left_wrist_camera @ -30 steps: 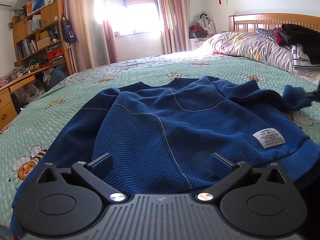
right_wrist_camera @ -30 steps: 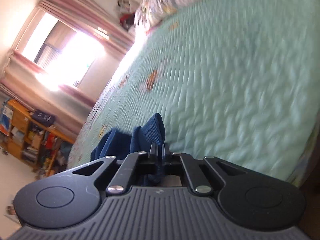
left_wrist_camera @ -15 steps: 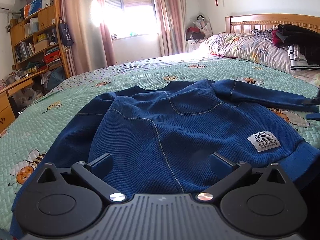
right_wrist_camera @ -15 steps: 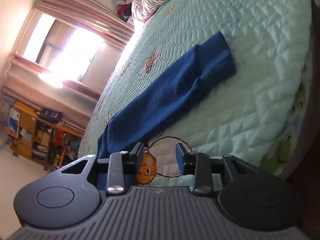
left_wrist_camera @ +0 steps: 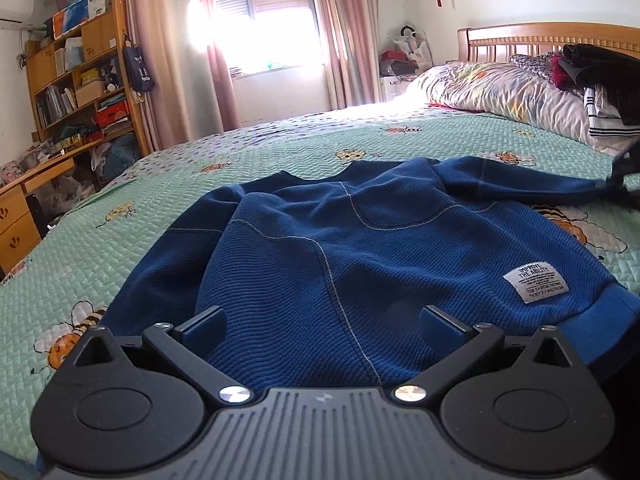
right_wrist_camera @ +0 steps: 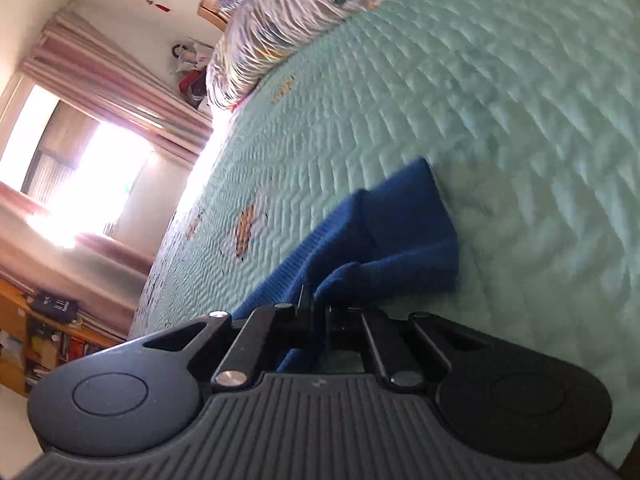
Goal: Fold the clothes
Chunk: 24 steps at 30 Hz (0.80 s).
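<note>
Right tool [right_wrist_camera: 316,304] pinches sweater [left_wrist_camera: 360,248] sleeve; cuff blurred.

Bright daylight from window [left_wrist_camera: 264,24], blown out to white glare. Sharp in left view; motion-smeared bed [right_wrist_camera: 500,100] in tilted right view. Fisheye bending, dark corners.

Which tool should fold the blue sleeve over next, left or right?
Probably the right tool: it is already shut on the sleeve. The left tool is open, hovering over the sweater hem.
</note>
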{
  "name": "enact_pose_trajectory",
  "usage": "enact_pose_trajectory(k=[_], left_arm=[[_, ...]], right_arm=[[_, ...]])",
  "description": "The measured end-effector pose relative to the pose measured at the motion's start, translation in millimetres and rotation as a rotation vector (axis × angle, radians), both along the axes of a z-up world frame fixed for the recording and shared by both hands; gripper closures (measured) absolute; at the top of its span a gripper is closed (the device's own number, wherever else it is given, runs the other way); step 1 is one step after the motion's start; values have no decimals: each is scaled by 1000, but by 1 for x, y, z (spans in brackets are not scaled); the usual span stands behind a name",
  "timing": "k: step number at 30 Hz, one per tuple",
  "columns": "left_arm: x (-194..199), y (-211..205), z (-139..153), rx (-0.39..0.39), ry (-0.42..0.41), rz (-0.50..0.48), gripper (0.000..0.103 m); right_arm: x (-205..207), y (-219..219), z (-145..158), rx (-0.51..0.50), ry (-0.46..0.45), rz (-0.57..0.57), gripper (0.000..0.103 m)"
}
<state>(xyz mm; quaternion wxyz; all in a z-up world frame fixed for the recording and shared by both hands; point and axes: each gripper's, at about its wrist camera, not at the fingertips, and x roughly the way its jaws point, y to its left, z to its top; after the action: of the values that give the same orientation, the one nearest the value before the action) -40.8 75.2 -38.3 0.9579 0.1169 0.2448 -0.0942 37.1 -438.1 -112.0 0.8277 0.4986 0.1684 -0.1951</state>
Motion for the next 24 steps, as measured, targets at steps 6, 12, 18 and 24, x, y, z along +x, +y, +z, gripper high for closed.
enact_pose_trajectory(k=[6, 12, 18, 24], left_arm=[[12, 8, 5, -2, -3, 60, 1], [21, 20, 9, -34, 18, 105, 1], [21, 50, 21, -29, -8, 180, 1], [9, 75, 26, -95, -15, 235, 1]], right_arm=[[37, -82, 55, -205, -26, -43, 97], [19, -79, -5, -79, 50, 3, 70], [-38, -1, -11, -22, -21, 237, 66], [-78, 93, 19, -96, -44, 583, 66]])
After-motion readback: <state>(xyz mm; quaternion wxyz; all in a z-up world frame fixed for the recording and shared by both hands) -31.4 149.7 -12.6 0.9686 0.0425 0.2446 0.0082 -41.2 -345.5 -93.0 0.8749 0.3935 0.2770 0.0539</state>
